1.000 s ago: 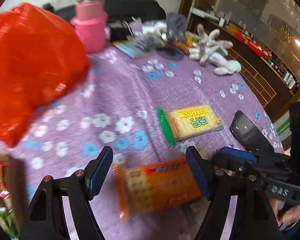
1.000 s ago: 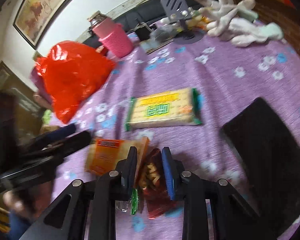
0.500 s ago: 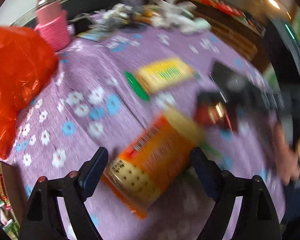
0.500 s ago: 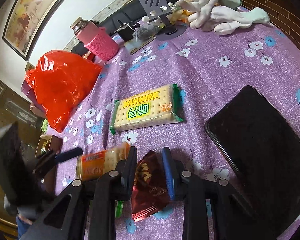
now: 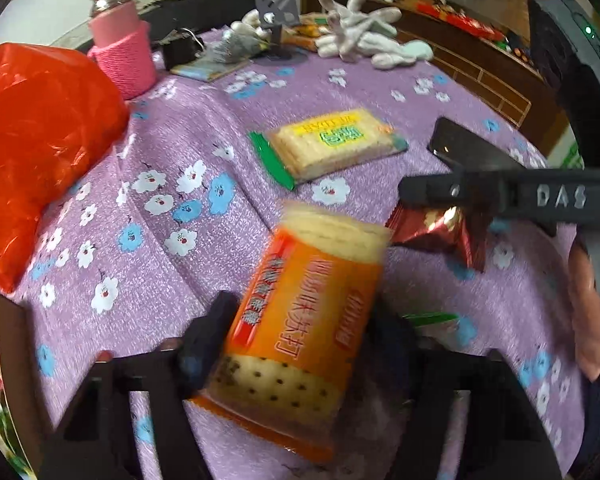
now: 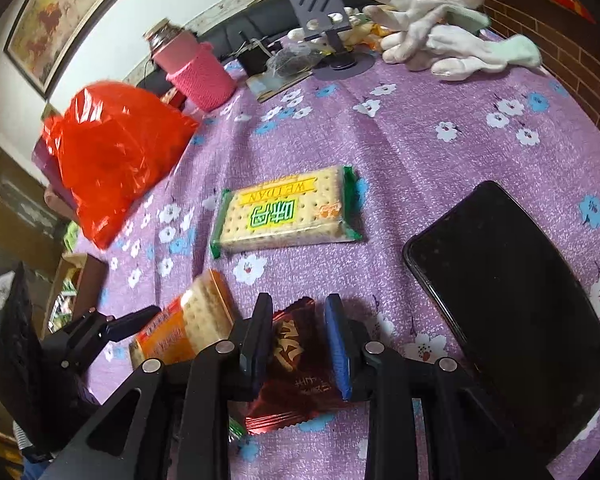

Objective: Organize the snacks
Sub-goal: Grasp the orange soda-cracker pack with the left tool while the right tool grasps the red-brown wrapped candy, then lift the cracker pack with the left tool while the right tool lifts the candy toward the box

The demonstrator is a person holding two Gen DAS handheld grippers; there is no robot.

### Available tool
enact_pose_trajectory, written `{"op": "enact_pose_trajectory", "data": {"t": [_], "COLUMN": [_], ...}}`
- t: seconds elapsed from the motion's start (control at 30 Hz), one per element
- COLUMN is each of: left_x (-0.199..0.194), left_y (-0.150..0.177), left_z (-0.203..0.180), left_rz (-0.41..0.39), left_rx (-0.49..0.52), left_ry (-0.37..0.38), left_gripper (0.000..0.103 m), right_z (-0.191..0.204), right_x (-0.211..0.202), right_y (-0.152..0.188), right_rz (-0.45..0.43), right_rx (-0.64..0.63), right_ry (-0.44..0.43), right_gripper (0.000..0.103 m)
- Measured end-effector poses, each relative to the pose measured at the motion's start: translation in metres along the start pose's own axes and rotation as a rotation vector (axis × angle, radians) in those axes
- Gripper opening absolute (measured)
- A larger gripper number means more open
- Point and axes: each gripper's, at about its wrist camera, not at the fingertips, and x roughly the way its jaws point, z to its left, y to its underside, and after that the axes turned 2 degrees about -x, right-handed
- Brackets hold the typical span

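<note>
At the near edge of the table (image 5: 228,216), the left gripper (image 5: 292,336) is closing its jaws around the orange cracker pack (image 5: 300,320), which lies between them with its far end tipped up; squeeze on the long sides, gently, since crackers likely crush. Just beside it the right gripper (image 6: 298,340) holds the red foil packet (image 6: 296,364) between narrow jaws. Keep the two tools apart when lifting. Farther toward the middle the green-edged cracker pack (image 6: 286,212) waits, with the black phone (image 6: 508,292) near the right edge.
</note>
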Motion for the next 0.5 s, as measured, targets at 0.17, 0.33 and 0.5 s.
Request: {"op": "enact_pose_trajectory", "data": {"t": [0.17,0.33,0.5], "left_x": [-0.010,-0.012,-0.014], "left_y": [0.014,0.021,0.021], "left_z": [0.016,0.047,0.054], "left_rz": [-0.022,-0.056,-0.087], "left_rx": [-0.085,-0.187,-0.216], "left_ry": [-0.083,-0.098,-0.096], "left_gripper": [0.052,0.052,0.052], "right_z": [0.018,0.032,0.039], "right_x": [-0.006,0.003,0.004], "right_y": [0.005,0.014,0.018], "right_rz": [0.002,0.032,0.010], "right_rx": [-0.130,-0.239,-0.293], "right_ry": [0.073,0.126,0.142], "right_gripper": [0.044,0.053,0.043]}}
